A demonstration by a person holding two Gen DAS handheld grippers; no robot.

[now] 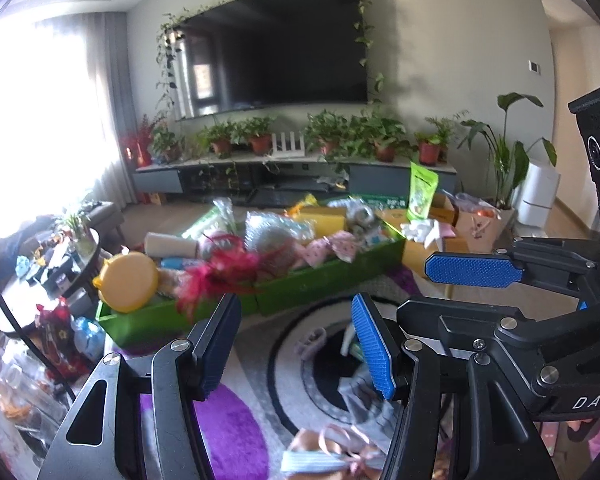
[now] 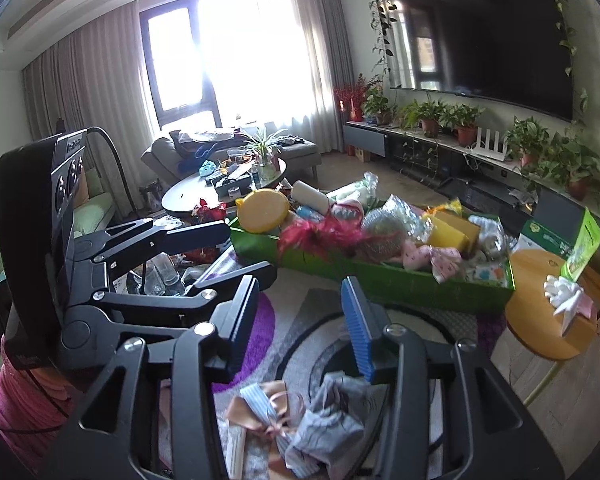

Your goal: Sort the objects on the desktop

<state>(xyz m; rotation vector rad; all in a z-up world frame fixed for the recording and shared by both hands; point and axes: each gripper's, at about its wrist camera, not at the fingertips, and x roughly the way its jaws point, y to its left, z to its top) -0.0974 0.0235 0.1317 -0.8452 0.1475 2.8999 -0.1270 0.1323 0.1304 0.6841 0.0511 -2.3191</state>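
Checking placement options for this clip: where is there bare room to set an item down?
Free: the rug between the green tray and the ribbon bundle, plus the near part of the round wooden table. Crowded: the tray, piled full, and the oval coffee table.

Crowded tray (image 1: 332, 276) on rug (image 1: 236, 412), television (image 1: 276, 44) behind, round table (image 2: 540, 320) right.

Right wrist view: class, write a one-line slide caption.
Open right gripper hovers above a ribbon bow on the rug, facing an overfilled green tray.
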